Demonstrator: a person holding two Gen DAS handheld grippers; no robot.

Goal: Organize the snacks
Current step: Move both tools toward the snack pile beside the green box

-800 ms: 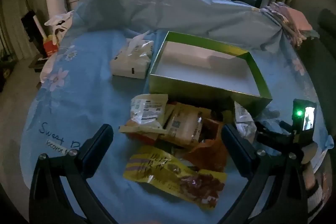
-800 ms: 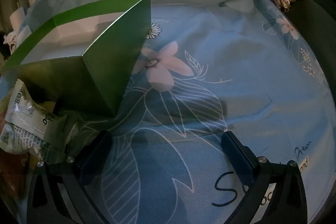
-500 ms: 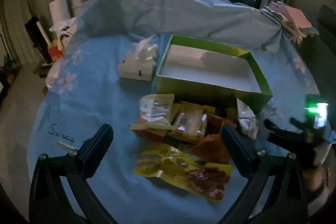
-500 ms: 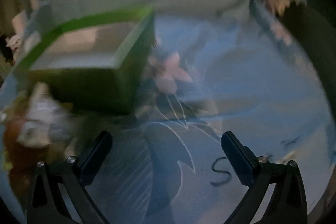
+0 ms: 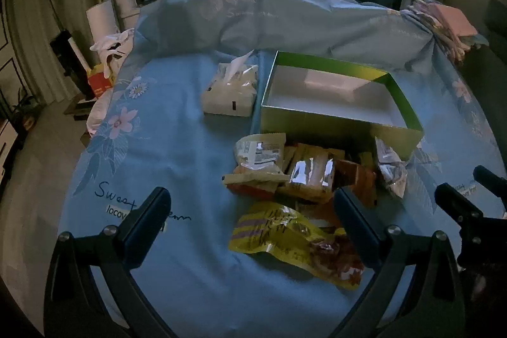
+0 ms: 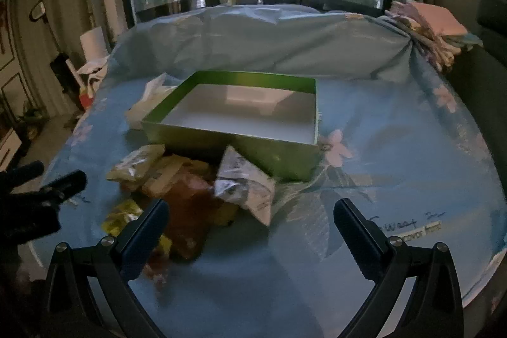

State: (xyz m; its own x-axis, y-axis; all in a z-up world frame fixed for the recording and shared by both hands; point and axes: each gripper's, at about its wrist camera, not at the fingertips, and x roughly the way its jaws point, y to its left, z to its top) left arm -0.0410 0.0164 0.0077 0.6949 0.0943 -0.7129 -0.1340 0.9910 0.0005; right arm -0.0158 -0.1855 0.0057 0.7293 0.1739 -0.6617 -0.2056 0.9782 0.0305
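From the left wrist, the left gripper (image 5: 250, 213) was seen with fingers wide apart and nothing between them, poised over the snacks (image 5: 304, 176), which were heaped on the sheet (image 5: 177, 148) just before the empty green box (image 5: 336, 98); a yellow packet (image 5: 294, 239) lay nearest, loose and apart from the heap, so it was judged best taken first, pinched across its flat middle. From the right wrist, the right gripper (image 6: 250, 216) was likewise spread and empty above a silver packet (image 6: 245, 187) resting against the box wall, better lifted clear than dragged.
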